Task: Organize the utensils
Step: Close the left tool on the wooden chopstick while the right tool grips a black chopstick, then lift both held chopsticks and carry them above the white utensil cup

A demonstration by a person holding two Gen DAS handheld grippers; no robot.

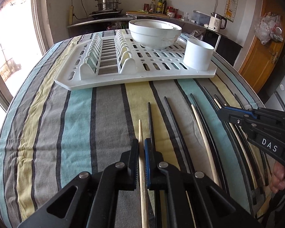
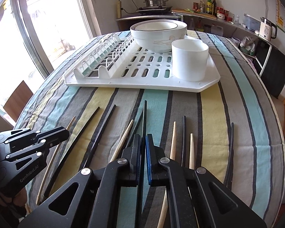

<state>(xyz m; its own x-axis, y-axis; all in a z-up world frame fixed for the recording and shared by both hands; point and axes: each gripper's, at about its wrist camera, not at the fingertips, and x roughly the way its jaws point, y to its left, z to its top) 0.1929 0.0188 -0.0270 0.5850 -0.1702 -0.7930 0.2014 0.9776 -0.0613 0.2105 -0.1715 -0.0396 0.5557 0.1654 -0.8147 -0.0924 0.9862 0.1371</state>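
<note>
Left wrist view: wooden chopstick (image 1: pixel 142 163) lying on the striped worktop (image 1: pixel 76 123), long axis pointing toward the white cup (image 1: pixel 198 54), is sitting pinched in the left gripper (image 1: pixel 141 152) fingers, while the right gripper (image 2: pixel 143 148) is pinching a black chopstick (image 2: pixel 144 117).

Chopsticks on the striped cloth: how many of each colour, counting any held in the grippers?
black chopsticks: 6
wooden chopsticks: 4
Total: 10
</note>
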